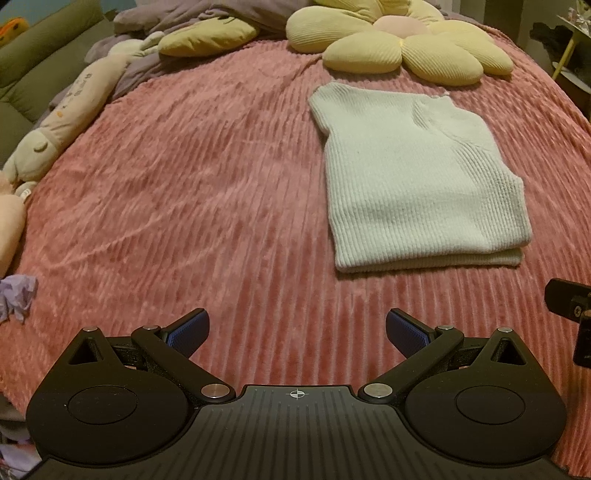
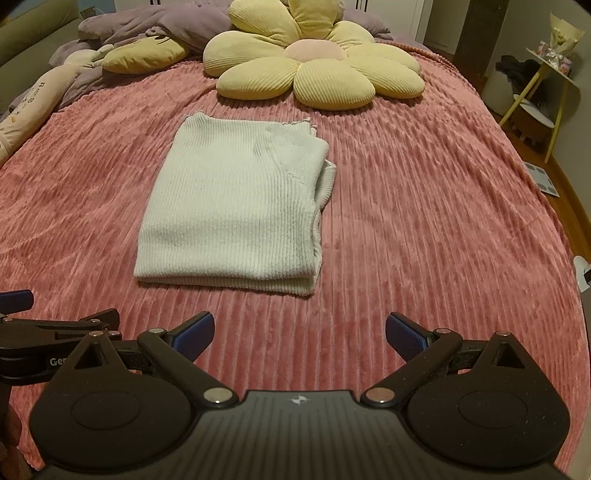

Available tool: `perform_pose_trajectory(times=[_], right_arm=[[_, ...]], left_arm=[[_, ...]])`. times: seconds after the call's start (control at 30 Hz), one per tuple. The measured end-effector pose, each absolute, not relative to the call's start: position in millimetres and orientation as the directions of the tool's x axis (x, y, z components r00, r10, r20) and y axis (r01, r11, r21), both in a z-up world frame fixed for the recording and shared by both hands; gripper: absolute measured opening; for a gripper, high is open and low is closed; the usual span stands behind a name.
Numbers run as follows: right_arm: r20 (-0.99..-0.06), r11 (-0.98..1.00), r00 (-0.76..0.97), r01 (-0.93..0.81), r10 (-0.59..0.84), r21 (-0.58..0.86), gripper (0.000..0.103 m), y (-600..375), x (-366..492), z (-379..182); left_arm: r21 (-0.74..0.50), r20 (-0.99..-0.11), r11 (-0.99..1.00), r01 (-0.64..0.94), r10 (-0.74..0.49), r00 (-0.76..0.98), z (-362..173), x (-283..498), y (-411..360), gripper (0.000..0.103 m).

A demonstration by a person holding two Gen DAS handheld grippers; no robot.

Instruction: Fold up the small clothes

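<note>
A white ribbed knit sweater (image 1: pixel 417 181) lies folded into a neat rectangle on the pink ribbed bedspread (image 1: pixel 221 184). It also shows in the right wrist view (image 2: pixel 236 206), ahead and a little left of centre. My left gripper (image 1: pixel 297 334) is open and empty, held above the bedspread short of the sweater and to its left. My right gripper (image 2: pixel 299 334) is open and empty, short of the sweater's near edge. The left gripper's side shows at the left edge of the right wrist view (image 2: pixel 55 332).
A yellow flower-shaped cushion (image 2: pixel 314 70) lies beyond the sweater. Plush toys (image 1: pixel 62 122) and a purple duvet (image 2: pixel 147 26) line the left and far side. A crumpled lilac cloth (image 1: pixel 16 295) lies at the left edge. A yellow side table (image 2: pixel 546 92) stands right of the bed.
</note>
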State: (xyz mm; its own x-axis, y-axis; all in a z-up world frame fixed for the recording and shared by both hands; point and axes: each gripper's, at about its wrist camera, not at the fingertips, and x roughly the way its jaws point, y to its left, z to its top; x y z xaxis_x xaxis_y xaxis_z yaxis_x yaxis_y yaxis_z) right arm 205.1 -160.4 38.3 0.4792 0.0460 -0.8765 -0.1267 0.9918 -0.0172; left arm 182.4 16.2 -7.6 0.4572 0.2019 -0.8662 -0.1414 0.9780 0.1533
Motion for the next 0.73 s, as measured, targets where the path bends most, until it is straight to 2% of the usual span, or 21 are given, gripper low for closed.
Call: perform_pose_trajectory(times=[0.73], right_arm=[[-0.873,0.992,0.485,-0.122,0.038,-0.025,0.099,-163.3,203.1,40.6]], left_arm=[[0.154,-0.871,0.979,-0.13,0.197,0.45,-8.6,181.5,14.9,0.103]])
